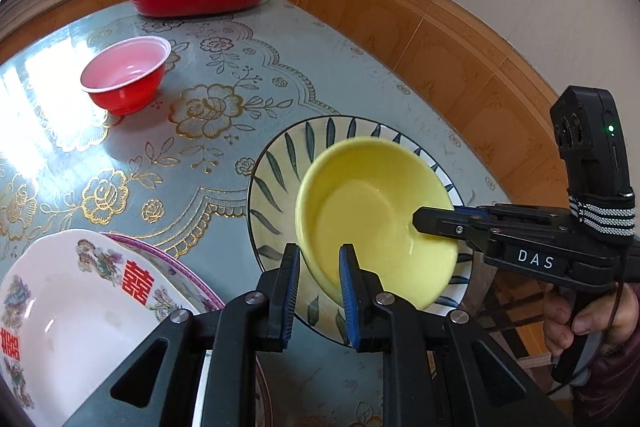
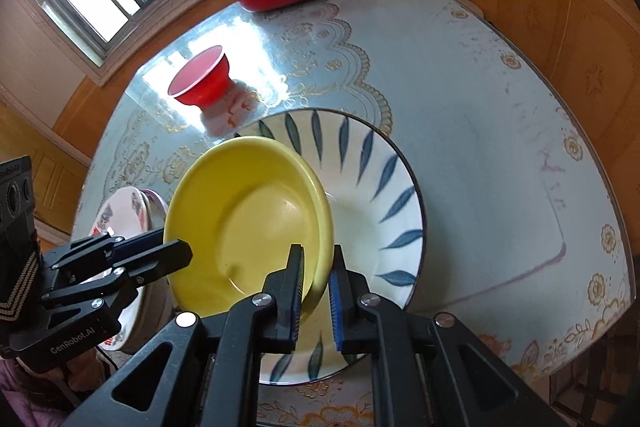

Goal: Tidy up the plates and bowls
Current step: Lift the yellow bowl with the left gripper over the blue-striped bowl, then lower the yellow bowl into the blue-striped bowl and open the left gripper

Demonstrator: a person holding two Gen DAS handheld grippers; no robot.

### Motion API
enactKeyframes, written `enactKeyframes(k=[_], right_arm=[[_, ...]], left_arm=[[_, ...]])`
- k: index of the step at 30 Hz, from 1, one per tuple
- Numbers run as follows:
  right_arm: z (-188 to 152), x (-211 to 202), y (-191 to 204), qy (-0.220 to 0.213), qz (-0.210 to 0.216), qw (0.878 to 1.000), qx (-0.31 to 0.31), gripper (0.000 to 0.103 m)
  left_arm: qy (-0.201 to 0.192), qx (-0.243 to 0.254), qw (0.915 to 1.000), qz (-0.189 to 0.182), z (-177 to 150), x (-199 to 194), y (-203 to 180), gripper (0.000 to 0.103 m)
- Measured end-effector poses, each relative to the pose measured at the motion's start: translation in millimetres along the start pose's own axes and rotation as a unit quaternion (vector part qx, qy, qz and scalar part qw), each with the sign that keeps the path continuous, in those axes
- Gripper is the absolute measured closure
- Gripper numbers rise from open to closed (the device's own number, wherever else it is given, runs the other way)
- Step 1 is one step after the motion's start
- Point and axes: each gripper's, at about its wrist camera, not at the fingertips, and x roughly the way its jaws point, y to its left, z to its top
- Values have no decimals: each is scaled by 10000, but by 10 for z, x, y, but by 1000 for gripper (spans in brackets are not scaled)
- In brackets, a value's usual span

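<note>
Left wrist view had both grippers, left gripper (image 1: 319, 269) and right gripper (image 2: 317, 269), with jaws nearly closed, pinching opposite rims of the yellow bowl (image 1: 372, 215) over the leaf-pattern plate (image 1: 280, 163). Red bowl (image 1: 126, 75) sat alone across the desk (image 1: 360, 67), so I'd say halfway.

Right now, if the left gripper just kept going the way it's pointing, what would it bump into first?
The left gripper is already clamped on the yellow bowl's rim. Pushed straight on, bowl and gripper would probably meet the leaf-patterned plate just beneath, though how much gap is left is hard to judge.
</note>
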Motion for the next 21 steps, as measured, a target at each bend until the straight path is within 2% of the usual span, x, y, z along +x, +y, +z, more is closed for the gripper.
enactKeyframes(k=[1,17,21], right_arm=[[-3,2,0,-17,-25,10000,18,90],[58,123,-3,-332,-704,9967,-220,90],[84,149,-7,-379,-681,9966,-257,90]], left_arm=[[4,13,10000,8,-5,11,0,83],[-47,-37,9997,245,49,102,38,83],[-41,-66,9996,263,65,112,50,83]])
